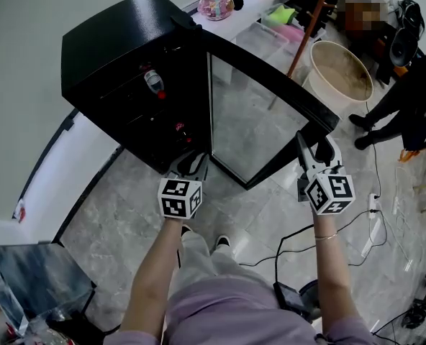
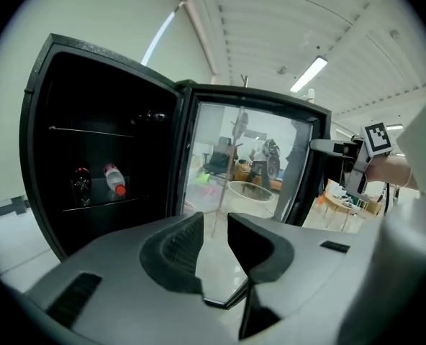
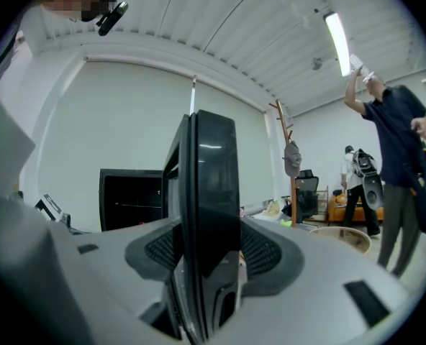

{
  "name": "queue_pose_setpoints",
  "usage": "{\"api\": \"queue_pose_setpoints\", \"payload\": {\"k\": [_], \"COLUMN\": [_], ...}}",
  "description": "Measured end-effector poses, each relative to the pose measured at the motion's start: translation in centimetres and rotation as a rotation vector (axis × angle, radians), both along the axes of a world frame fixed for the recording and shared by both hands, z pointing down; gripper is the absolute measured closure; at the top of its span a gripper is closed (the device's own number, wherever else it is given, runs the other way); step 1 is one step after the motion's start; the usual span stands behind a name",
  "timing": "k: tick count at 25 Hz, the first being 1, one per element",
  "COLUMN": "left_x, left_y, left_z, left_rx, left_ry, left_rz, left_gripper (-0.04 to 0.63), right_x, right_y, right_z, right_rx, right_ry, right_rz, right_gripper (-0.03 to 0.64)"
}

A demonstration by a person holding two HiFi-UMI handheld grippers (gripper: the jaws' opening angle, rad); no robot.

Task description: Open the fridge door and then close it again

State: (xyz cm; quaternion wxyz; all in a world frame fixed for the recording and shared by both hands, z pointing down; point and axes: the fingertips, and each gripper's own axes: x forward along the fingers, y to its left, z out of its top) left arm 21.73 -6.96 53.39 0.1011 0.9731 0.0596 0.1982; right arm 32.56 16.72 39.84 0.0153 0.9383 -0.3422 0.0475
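Observation:
The black fridge (image 1: 119, 56) stands with its glass door (image 1: 260, 117) swung wide open. Bottles (image 1: 153, 82) sit on its dark shelves (image 2: 113, 180). My right gripper (image 1: 315, 149) is at the door's free edge, and in the right gripper view that black edge (image 3: 209, 178) fills the gap, with the right gripper (image 3: 209, 246) shut on it, a pad on each side. My left gripper (image 1: 190, 165) hovers low in front of the fridge by the hinge side. The left gripper (image 2: 214, 225) shows a narrow gap with nothing in it.
A beige tub (image 1: 340, 70) and a wooden stand pole (image 1: 306, 27) are behind the door. A person in dark clothes (image 1: 407, 99) stands at the right. Cables (image 1: 371, 214) run over the tiled floor. A dark container (image 1: 33, 279) sits at the lower left.

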Motion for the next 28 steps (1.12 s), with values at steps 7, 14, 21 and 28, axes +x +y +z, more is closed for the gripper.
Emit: {"api": "queue_pose_setpoints", "payload": {"k": [7,14,21,28], "left_x": [0.3,0.1,-0.8,-2.3], "left_y": [-1.7,-2.2,-2.1,-1.9], "left_z": [0.1,-0.2,-1.0,-2.1], "left_rx": [-0.007,-0.02,-0.03,-0.03], "left_ry": [0.001,0.0,0.015,0.036], "left_rz": [-0.035,-0.042,-0.055,-0.079], "left_gripper": [0.492,0.494,0.497,0.497], "right_x": [0.9,-0.1,-2.2,-2.4], "right_y": [-0.1,0.0,1.4,2.1], "right_z": [1.0,1.6,2.0,0.8], "right_rx": [-0.004,0.019,0.039,0.056], "right_ry": [-0.029,-0.044,-0.054,-0.037], "right_rz": [0.016,0.02,0.019,0.002], "right_gripper": [0.378,0.354,0.319,0.303]}}
